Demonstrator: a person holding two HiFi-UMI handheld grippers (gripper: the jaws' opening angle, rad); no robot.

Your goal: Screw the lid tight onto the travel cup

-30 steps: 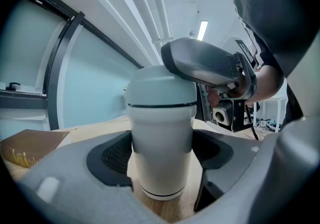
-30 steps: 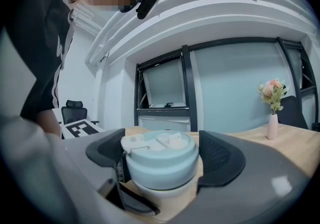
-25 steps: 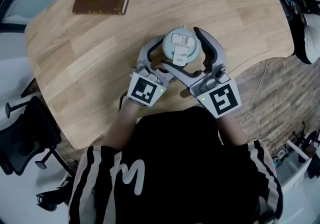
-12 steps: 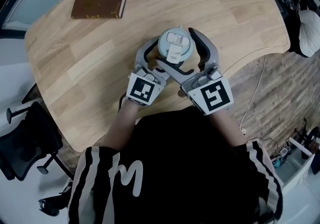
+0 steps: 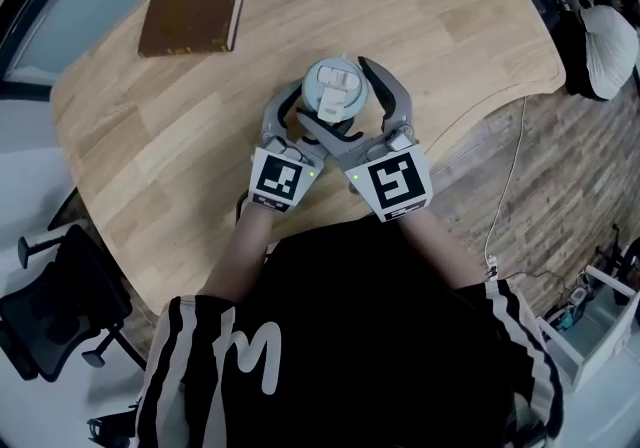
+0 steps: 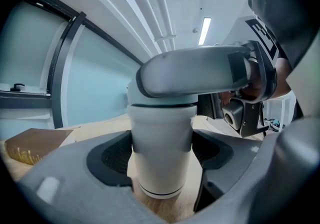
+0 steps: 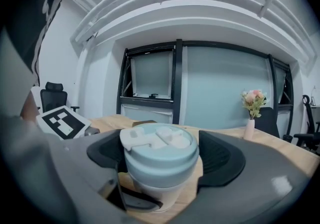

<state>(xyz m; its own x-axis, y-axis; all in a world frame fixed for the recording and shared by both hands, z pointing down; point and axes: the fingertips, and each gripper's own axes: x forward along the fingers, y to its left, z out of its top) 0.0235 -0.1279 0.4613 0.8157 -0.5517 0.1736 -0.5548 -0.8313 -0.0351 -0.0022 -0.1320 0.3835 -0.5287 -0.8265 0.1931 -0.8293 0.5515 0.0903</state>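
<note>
A pale travel cup stands upright on the wooden table, with its light blue lid seated on top. My left gripper is shut on the cup's body, both pads pressed to its sides below the lid. My right gripper comes in higher and reaches round the lid. Its jaws have just been closing with the lid between them. Both pads now lie against the rim with no clear gap. The right gripper crosses above the left one.
A brown book lies at the table's far left. The table's curved near edge runs just under my hands. A small vase of flowers stands further off on the table. An office chair stands on the floor at the left.
The right gripper has swung round the lid, its marker cube moving left towards the left gripper's. The left gripper has kept its hold on the cup.
</note>
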